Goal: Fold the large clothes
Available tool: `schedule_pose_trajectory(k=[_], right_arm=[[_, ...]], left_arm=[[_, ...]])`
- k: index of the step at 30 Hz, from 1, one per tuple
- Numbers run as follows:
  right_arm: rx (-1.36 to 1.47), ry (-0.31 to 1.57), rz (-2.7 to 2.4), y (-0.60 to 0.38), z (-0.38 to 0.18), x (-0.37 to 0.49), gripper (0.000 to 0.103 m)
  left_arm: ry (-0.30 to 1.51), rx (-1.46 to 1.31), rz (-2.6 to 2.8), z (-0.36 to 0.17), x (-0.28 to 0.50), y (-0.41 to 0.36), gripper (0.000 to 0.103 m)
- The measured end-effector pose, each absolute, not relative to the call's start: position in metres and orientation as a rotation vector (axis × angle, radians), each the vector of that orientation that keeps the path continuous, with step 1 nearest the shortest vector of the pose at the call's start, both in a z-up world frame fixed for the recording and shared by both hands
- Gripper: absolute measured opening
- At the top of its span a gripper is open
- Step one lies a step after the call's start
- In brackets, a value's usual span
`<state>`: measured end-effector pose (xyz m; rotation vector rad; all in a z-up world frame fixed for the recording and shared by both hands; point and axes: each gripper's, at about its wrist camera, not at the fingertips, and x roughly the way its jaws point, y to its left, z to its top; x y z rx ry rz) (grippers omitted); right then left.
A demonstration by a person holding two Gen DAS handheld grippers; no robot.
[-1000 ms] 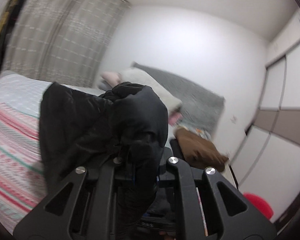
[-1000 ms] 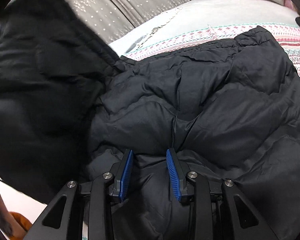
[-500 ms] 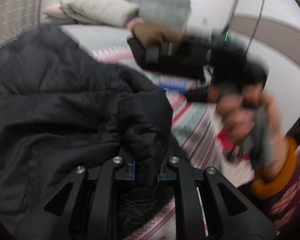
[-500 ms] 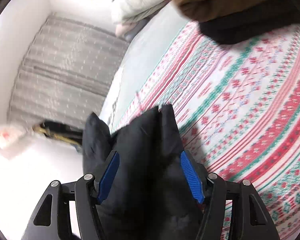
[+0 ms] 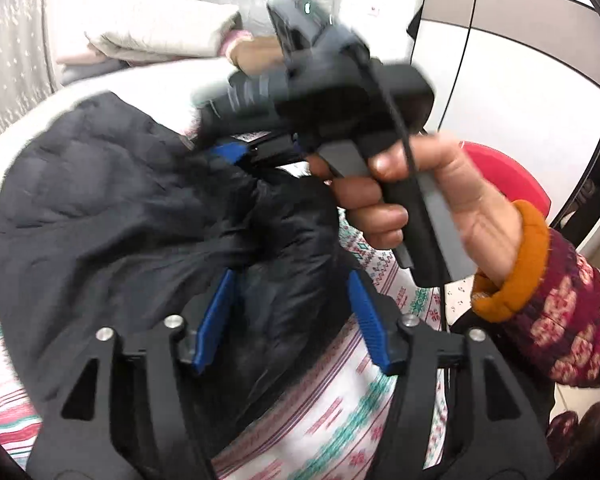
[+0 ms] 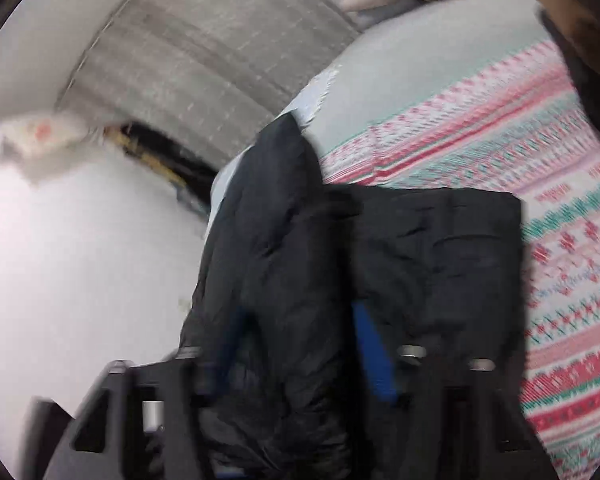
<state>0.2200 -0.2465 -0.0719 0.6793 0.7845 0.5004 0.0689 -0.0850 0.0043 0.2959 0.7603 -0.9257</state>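
The bed (image 5: 332, 432) is covered by a patterned blanket; the black padded jacket (image 5: 120, 220) lies bunched on it, folding judged unfinished. Left gripper (image 5: 292, 292) fingers are spread around a fold; right gripper (image 6: 300, 344) state cannot be told

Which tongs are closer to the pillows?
Right. The right tongs reach over the jacket, toward the pillows; the left tongs sit farther back, at the jacket's near edge.

Bare right hand (image 5: 440, 200), orange cuff (image 5: 516, 268), maroon floral-knit sleeve (image 5: 572, 328).
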Motion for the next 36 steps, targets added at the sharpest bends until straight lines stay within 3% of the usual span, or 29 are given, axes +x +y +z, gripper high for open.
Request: schedule_pose_trajectory(k=[1, 5, 8, 14, 16, 18, 20, 21, 22, 28, 33, 36], right_arm=[[0.655, 0.777, 0.517, -0.236, -0.068, 0.223, 0.009], [0.638, 0.606, 0.532, -0.243, -0.028, 0.19, 0.006], [0.592, 0.547, 0.452, -0.262, -0.013, 0.166, 0.006], [0.472, 0.931, 0.114, -0.278, -0.078, 0.181, 0.008], [0.401, 0.977, 0.05, -0.278, -0.085, 0.179, 0.012], [0.362, 0.959, 0.001, -0.28, -0.075, 0.173, 0.025], [0.391, 0.935, -0.006, -0.288, -0.067, 0.166, 0.05], [0.432, 0.918, -0.001, -0.294, -0.065, 0.162, 0.069], [0.46, 0.907, 0.011, -0.297, -0.067, 0.16, 0.078], [0.701, 0.991, 0.171, -0.315, -0.103, 0.155, 0.082], [0.911, 1.105, 0.263, -0.328, -0.153, 0.16, 0.089], [1.015, 1.121, 0.327, -0.332, -0.174, 0.163, 0.089]], left_arm=[[0.738, 0.286, -0.91, 0.012, 0.066, -0.073, 0.063], [0.658, 0.166, -0.804, 0.04, 0.077, -0.022, 0.076], [0.656, 0.071, -0.649, 0.041, 0.097, 0.012, 0.078], [0.887, -0.152, -0.43, -0.002, 0.144, 0.058, 0.078], [0.928, -0.227, -0.452, -0.01, 0.149, 0.062, 0.078], [0.962, -0.294, -0.463, -0.011, 0.156, 0.062, 0.078], [0.98, -0.337, -0.486, -0.015, 0.165, 0.063, 0.078], [0.991, -0.349, -0.497, -0.016, 0.167, 0.058, 0.078], [1.004, -0.353, -0.498, -0.022, 0.168, 0.042, 0.078], [1.061, -0.436, -0.508, -0.048, 0.189, 0.048, 0.086], [1.147, -0.538, -0.535, -0.07, 0.194, 0.051, 0.101], [1.226, -0.669, -0.587, -0.092, 0.199, 0.052, 0.102]])
